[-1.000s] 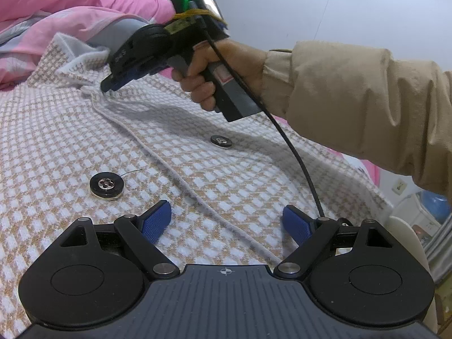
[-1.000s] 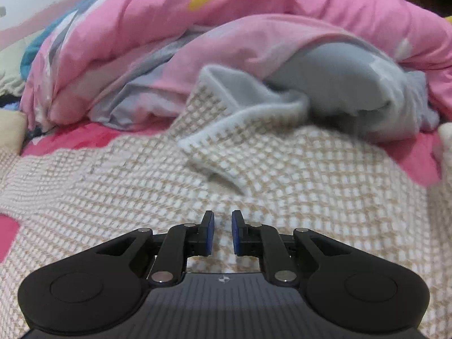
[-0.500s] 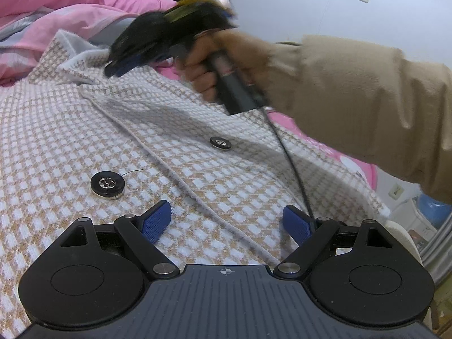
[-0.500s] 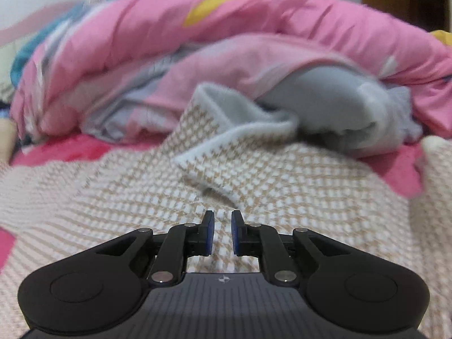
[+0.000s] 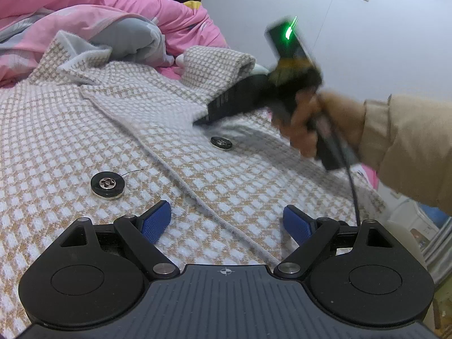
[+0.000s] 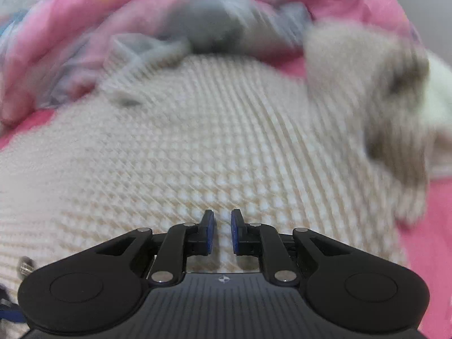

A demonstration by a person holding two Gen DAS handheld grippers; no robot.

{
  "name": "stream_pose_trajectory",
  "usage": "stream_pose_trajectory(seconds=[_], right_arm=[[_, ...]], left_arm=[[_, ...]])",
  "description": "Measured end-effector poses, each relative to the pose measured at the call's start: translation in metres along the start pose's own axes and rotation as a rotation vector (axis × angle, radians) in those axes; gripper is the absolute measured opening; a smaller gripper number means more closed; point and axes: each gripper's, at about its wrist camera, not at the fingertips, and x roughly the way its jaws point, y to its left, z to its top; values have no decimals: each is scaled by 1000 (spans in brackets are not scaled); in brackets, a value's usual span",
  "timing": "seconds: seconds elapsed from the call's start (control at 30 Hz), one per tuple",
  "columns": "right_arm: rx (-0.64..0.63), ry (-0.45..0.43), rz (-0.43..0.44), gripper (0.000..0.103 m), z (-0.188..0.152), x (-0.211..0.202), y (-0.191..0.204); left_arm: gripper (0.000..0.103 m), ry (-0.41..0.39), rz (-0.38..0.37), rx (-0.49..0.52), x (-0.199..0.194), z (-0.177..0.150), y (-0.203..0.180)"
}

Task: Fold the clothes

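Flat checked coat (image 5: 70,130) covers the bed; open run across its front panel ahead of the left gripper (image 5: 226,220), whose wide jaws have nothing between them. Low bumps only: near button (image 5: 106,184) and far button (image 5: 221,142). Right gripper (image 5: 206,117) and the hand (image 5: 308,124) holding it block the right side. Far edge is walled by the pink quilt (image 5: 118,8) and the rolled sleeve (image 5: 217,65).

The left hand-held gripper (image 5: 226,220) points gently downward, jaws spread wide and empty. The right hand-held gripper (image 6: 220,233), tilted steeply down in a hand (image 5: 306,124), has jaws nearly together, clamping nothing.
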Motion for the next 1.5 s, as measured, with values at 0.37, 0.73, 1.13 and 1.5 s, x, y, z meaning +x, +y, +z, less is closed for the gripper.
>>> stream_pose_trajectory(seconds=[0.37, 0.73, 1.13, 1.5], right_arm=[[94, -92, -48, 13, -21, -72, -22], [96, -89, -85, 14, -58, -58, -37], [170, -150, -56, 16, -68, -121, -47], [259, -74, -82, 13, -163, -188, -121]], left_arm=[[88, -3, -3, -8, -1, 0, 1], [97, -86, 54, -58, -19, 10, 3], [96, -23, 103, -62, 2, 11, 11], [97, -29, 109, -45, 3, 9, 9]])
